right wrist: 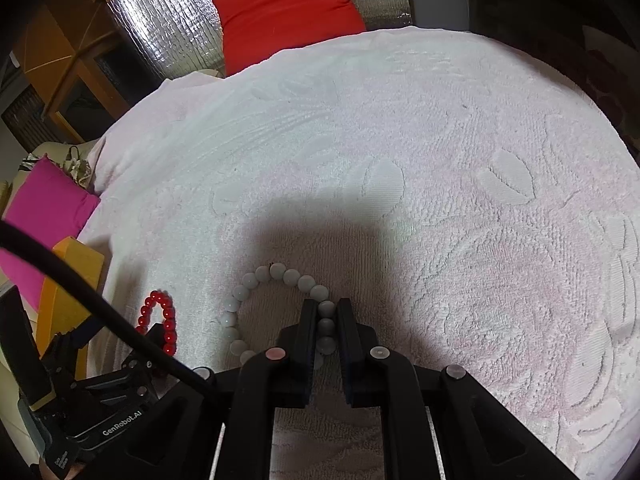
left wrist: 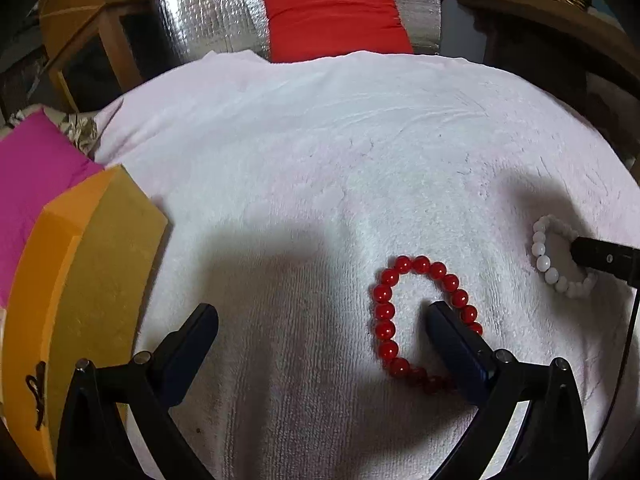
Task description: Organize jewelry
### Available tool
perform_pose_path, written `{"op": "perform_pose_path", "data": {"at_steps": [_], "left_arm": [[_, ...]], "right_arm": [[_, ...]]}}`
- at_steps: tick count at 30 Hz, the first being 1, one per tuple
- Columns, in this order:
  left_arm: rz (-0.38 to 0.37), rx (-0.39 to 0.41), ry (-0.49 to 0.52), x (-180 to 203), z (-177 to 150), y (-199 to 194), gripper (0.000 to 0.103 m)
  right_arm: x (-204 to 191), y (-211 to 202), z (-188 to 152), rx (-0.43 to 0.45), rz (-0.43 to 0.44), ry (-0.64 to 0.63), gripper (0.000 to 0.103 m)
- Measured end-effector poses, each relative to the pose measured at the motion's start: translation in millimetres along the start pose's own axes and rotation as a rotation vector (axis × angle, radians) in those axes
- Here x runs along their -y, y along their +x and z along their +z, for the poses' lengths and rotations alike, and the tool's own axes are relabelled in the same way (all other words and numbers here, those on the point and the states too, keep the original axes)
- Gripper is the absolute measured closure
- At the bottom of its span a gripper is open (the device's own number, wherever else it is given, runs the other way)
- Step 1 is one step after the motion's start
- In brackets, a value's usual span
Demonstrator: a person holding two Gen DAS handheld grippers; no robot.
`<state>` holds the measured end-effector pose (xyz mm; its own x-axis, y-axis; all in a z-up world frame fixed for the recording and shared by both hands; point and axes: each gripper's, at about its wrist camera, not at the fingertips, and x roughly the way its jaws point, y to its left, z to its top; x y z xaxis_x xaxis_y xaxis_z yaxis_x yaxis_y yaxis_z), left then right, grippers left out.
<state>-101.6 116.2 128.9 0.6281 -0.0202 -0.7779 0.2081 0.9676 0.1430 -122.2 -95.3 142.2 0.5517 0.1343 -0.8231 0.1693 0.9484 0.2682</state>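
A red bead bracelet (left wrist: 384, 312) lies on the white towel (left wrist: 320, 160). My left gripper (left wrist: 322, 314) is open wide; its right finger (left wrist: 452, 336) rests inside the red loop, its left finger stands on bare towel. The red bracelet also shows in the right wrist view (right wrist: 166, 316). A white bead bracelet (right wrist: 248, 284) lies to the right of it. My right gripper (right wrist: 325, 312) is shut on the right side of the white bracelet, beads pinched between the pads. The white bracelet also shows in the left wrist view (left wrist: 544, 256).
An orange heart-shaped box (left wrist: 80, 280) sits at the towel's left edge, also in the right wrist view (right wrist: 68, 292). A pink cushion (left wrist: 28, 184) lies behind it. A red cushion (left wrist: 332, 16) and silver foil sheet (left wrist: 200, 4) lie beyond the towel.
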Motion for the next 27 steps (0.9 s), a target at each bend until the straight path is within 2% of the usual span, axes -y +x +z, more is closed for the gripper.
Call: {"op": "perform_pose_path", "data": {"at_steps": [5, 16, 22, 27], "left_arm": [[0.021, 0.017, 0.037, 6.0, 0.7, -2.9, 0.0], [0.017, 0.016, 0.034, 6.4, -0.9, -5.8, 0.0], [-0.024, -0.005, 0.035, 0.1, 0.8, -8.7, 0.0], [-0.103, 0.014, 0.021, -4.5, 3.3, -21.0, 0.0]], "right_arm": [[-2.3, 0.6, 0.3, 0.003, -0.009, -0.023, 0.09], [-16.2, 0.6, 0.7, 0.017, -0.026, -0.052, 0.091], [-30.9, 1.9, 2.9, 0.029, -0.013, -0.079, 0.092], [-19.7, 6.3, 4.5, 0.018, -0.03, -0.045, 0.092]]}}
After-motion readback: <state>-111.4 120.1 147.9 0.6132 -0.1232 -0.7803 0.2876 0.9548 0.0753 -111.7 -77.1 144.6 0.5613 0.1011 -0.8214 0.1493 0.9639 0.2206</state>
